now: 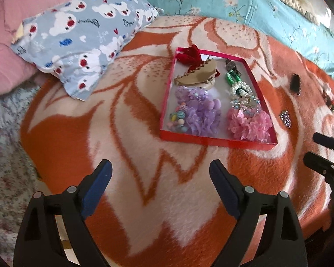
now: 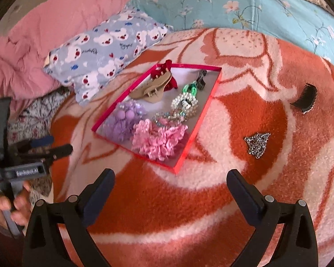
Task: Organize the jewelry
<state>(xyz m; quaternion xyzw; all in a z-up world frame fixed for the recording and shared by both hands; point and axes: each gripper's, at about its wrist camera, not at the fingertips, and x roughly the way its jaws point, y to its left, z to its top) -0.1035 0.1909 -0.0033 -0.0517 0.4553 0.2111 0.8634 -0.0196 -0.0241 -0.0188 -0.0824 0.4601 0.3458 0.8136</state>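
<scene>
Jewelry fills a shallow red cardboard tray (image 2: 198,131) on the orange-and-cream fleece blanket (image 2: 189,200), with a silver chain heap (image 2: 257,143) and black hair comb (image 2: 305,98) loose to its right, both the left gripper (image 1: 160,191) and right gripper (image 2: 170,198) spread apart, empty, near.

bear-print pillow (image 1: 82,37) on orange blanket (image 1: 144,178), perhaps fleece.

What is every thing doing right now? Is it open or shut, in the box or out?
left gripper: open, empty
right gripper: open, empty
red box: lidless, holding trinkets
pink scrunchie: inside box
silver chain: heaped on blanket, outside box
black comb: on blanket, outside box
</scene>
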